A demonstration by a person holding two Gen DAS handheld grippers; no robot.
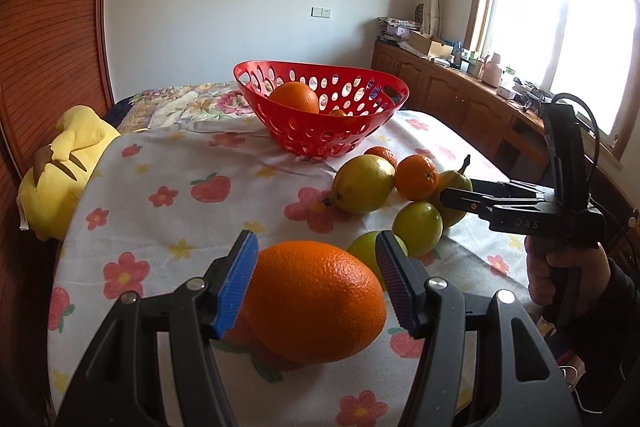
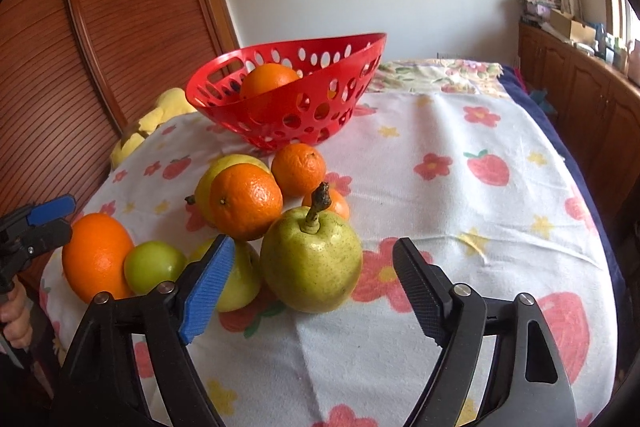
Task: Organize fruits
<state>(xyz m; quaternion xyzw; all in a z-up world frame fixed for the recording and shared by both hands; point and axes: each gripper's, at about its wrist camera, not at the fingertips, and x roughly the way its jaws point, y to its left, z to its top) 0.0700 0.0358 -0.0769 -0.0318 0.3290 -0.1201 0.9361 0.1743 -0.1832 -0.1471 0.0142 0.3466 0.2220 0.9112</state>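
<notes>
From the left wrist, the left gripper (image 1: 316, 267) has its jaws spread on either side of the big orange (image 1: 316, 303), which sits on the cloth (image 1: 160, 163); the blue pad looks right at the peel, the dark pad just clear of it, so nothing is pinched yet. To do this well, I would centre the orange between the pads and close across its widest part, since a round, smooth fruit held off-centre will likely squirt out sideways toward the green fruit (image 1: 418, 229) just behind. The basket (image 1: 320, 107) stands well beyond, already holding one orange, so the lift should clear its rim. From the right wrist, the right gripper (image 2: 312, 281) also has its jaws spread, the pear (image 2: 312, 263) standing upright between them, untouched as far as I can tell. Its left pad is near a green fruit (image 2: 240, 275), so closing should be slow, gripping the pear's belly, not its stem. The mandarins (image 2: 246, 201) crowd close behind.
</notes>
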